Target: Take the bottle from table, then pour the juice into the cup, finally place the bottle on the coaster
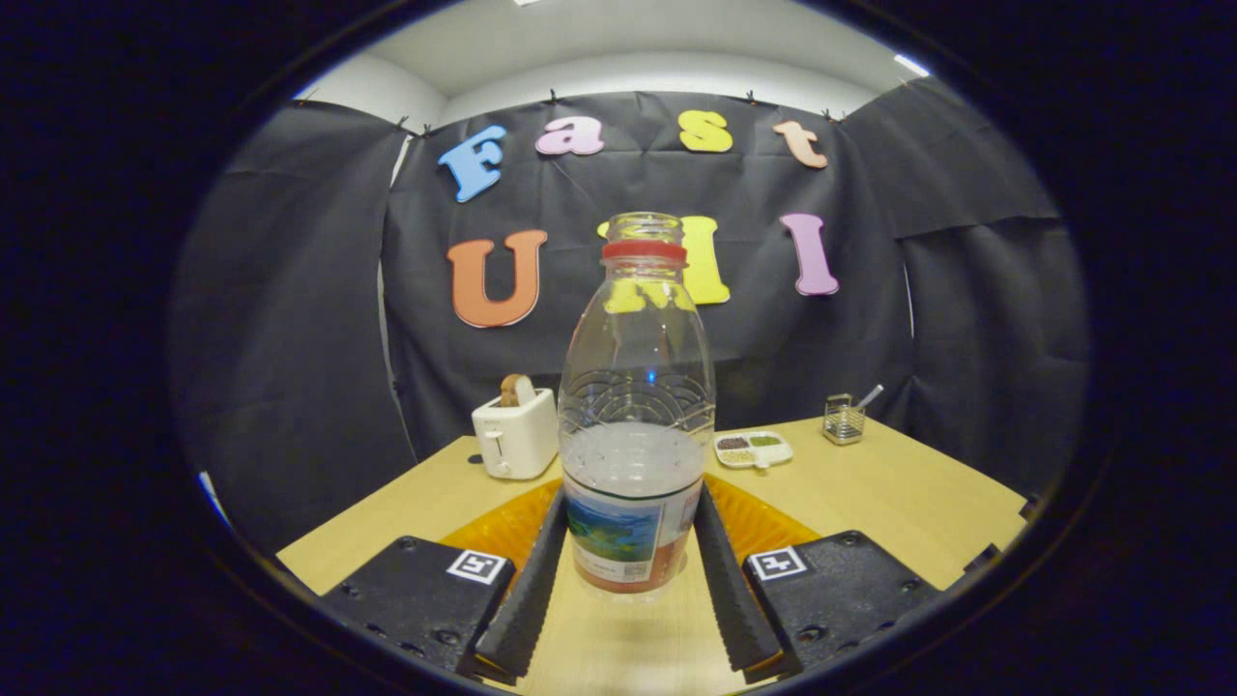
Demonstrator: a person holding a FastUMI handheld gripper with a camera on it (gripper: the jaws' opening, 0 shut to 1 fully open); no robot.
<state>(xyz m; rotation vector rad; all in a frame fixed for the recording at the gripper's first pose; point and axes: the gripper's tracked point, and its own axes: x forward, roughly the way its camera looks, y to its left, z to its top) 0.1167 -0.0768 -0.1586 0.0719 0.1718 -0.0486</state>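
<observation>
A clear plastic bottle (635,406) stands upright between my fingers. It has no cap, a red ring sits at its neck, a coloured label wraps its lower part, and pale liquid fills it to about half. My gripper (630,507) is shut on the bottle, one finger pressed on each side of the label. An orange round flat piece (763,522), seemingly the coaster, lies on the table just behind the bottle and shows on both sides of the fingers. I cannot tell whether the bottle's base rests on the wooden table (899,493) or hangs just above it.
A white toaster (515,433) with a slice of bread in it stands at the back left. A small divided white dish (753,449) and a wire holder (844,419) with a utensil sit at the back right. Black cloth walls close in the table.
</observation>
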